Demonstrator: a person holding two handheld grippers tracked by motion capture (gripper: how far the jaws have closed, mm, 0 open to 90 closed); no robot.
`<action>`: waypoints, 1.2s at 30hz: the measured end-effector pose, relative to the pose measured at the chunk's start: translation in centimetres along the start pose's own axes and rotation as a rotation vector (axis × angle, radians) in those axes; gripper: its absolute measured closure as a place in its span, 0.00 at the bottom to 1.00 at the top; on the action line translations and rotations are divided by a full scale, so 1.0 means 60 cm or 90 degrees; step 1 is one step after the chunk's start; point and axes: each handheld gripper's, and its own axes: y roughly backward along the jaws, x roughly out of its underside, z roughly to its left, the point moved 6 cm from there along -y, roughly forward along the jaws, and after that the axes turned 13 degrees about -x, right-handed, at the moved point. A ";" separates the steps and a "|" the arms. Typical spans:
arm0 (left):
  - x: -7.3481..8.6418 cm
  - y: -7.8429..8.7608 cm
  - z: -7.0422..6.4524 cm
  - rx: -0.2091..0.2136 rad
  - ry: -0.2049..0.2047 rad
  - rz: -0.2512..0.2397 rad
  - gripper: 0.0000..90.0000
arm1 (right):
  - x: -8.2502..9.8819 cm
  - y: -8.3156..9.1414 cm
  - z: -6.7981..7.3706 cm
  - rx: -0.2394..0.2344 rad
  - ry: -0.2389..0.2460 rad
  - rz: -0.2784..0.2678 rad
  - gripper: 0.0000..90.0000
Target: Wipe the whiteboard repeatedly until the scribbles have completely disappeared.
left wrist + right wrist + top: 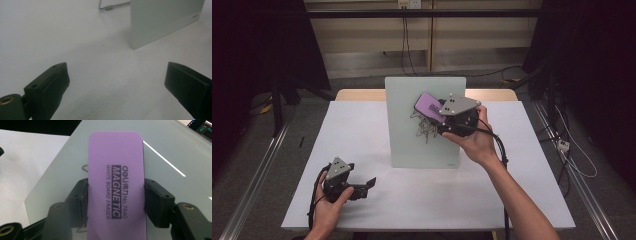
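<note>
The whiteboard has a smooth, glossy face that looks like glass; in the right gripper view it reflects bright lines of light. Its stand at the back is thin bare metal wire. The whiteboard eraser has a purple top of smooth, matt plastic with black printed letters. The table is covered with a white matt sheet, slightly grainy in the left gripper view; a light wooden edge shows at the far side. The left gripper has jaws of black matt plastic with a brass-coloured metal insert. The right gripper carries a grey matt plate with small screws.
</note>
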 end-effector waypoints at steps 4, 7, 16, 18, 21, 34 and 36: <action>0.000 0.000 0.000 0.000 0.000 -0.001 0.06 | 0.006 -0.005 0.007 -0.006 0.000 0.003 0.46; 0.000 0.001 -0.002 0.002 0.002 -0.003 0.06 | 0.009 -0.007 0.010 -0.013 -0.001 0.004 0.46; -0.001 0.003 -0.001 -0.001 0.000 -0.005 0.06 | 0.027 -0.022 0.031 -0.033 -0.007 0.008 0.46; -0.001 0.003 0.000 -0.002 0.001 -0.005 0.06 | 0.031 -0.026 0.036 -0.037 -0.007 0.011 0.46; -0.001 0.003 0.000 -0.002 0.001 -0.005 0.06 | 0.037 -0.032 0.045 -0.045 -0.007 0.017 0.46; -0.002 0.002 -0.001 0.001 -0.002 -0.008 0.06 | 0.041 -0.038 0.048 -0.094 -0.037 0.020 0.46; -0.001 0.002 -0.002 0.003 0.000 -0.006 0.06 | 0.033 -0.034 0.040 -0.087 -0.041 0.012 0.46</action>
